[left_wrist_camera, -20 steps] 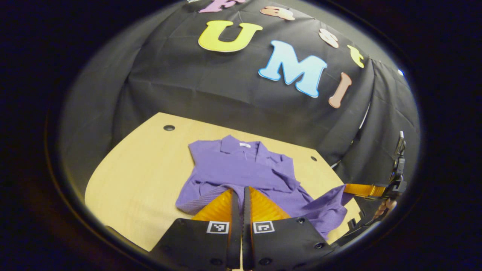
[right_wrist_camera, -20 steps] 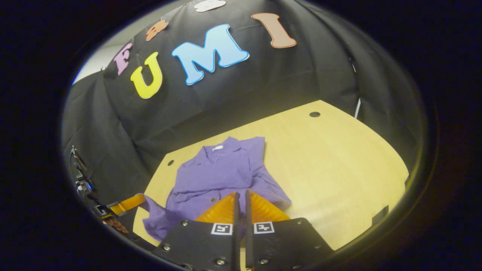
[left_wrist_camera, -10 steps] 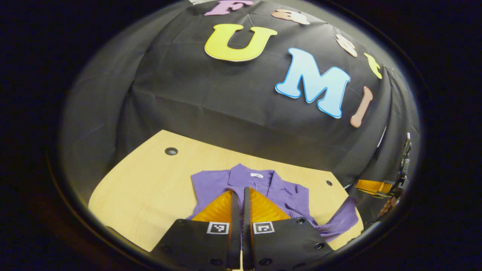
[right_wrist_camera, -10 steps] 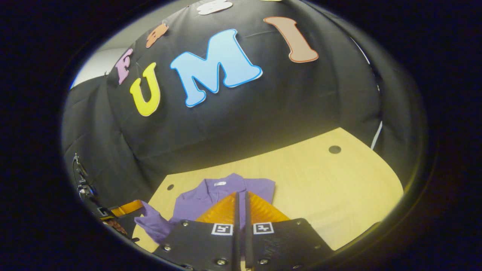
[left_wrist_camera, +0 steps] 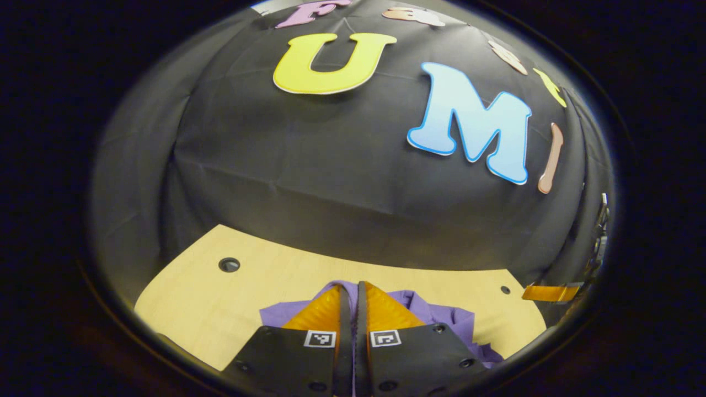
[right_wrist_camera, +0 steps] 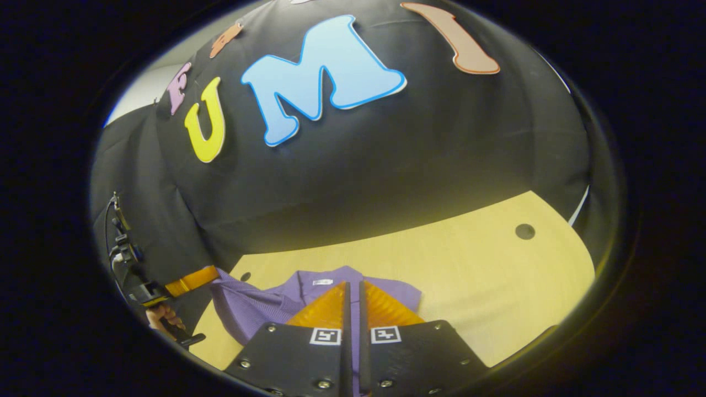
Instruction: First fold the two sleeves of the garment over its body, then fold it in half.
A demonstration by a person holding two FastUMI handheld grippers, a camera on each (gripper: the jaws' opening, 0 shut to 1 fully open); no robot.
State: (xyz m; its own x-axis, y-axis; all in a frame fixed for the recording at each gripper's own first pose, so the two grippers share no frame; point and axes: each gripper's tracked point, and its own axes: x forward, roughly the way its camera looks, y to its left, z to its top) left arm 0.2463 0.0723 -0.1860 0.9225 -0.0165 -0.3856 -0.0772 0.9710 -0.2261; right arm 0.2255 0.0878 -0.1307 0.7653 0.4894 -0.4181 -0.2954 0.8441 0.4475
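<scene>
The purple collared garment (left_wrist_camera: 448, 317) lies on the light wooden table (left_wrist_camera: 209, 309), bunched under and around my left gripper (left_wrist_camera: 353, 285), which is shut with cloth pinched between its fingers. In the right gripper view the garment (right_wrist_camera: 259, 306) shows its collar and white label (right_wrist_camera: 322, 282) just ahead of my right gripper (right_wrist_camera: 353, 284), shut on cloth as well. There the left gripper (right_wrist_camera: 214, 272) sits at the left, holding a lifted corner of the garment over its body, with a hand (right_wrist_camera: 161, 317) behind it. In the left gripper view the right gripper (left_wrist_camera: 527, 292) reaches in at the far right.
The booth's black cloth wall (left_wrist_camera: 331, 165) stands close behind the table's far edge. Small round holes mark the tabletop (left_wrist_camera: 229, 264) (right_wrist_camera: 524, 231). Bare wood stretches to the right of the garment in the right gripper view (right_wrist_camera: 485, 286).
Both grippers have travelled forward toward the collar and the back wall, carrying the garment's lower edge over its body. Much less of the garment shows ahead of the fingers.
</scene>
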